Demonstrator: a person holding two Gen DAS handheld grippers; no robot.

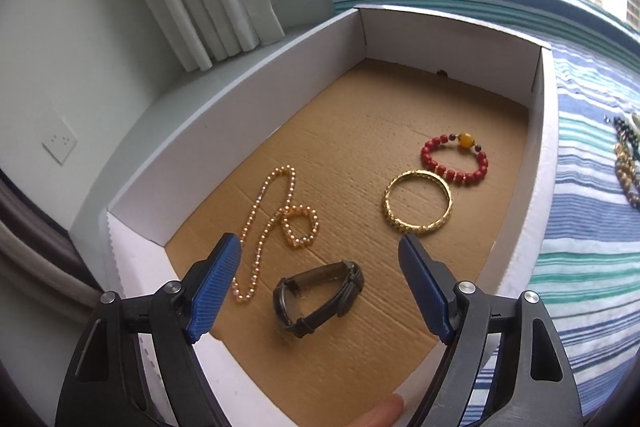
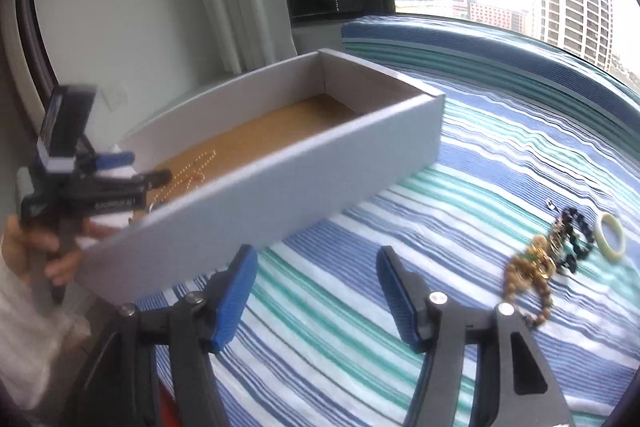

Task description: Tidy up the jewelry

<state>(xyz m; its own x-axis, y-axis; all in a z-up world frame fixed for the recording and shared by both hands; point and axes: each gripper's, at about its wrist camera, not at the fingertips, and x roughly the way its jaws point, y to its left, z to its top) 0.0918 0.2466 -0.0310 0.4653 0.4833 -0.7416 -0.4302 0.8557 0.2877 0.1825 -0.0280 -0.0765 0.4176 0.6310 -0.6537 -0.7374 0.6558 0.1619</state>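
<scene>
While your left gripper (image 1: 320, 247) is hovering over the white box (image 1: 224, 107) with its jaws spread and holding nothing, a watch (image 1: 318, 297), pearl necklace (image 1: 276, 219), gold bangle (image 1: 418, 203) and red bead bracelet (image 1: 456, 159) are lying on its cardboard floor. Your right gripper (image 2: 316, 263) is also gaping empty above the striped cloth (image 2: 360, 307), with a jewelry pile (image 2: 548, 259) sitting off to its right.

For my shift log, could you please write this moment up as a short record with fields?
box: white cardboard box on striped cloth
in box: pearl necklace, watch, gold bangle, red bead bracelet
outside box: tangled jewelry pile, pale bangle
left gripper: open, above the watch, empty
right gripper: open, over the cloth, empty
</scene>
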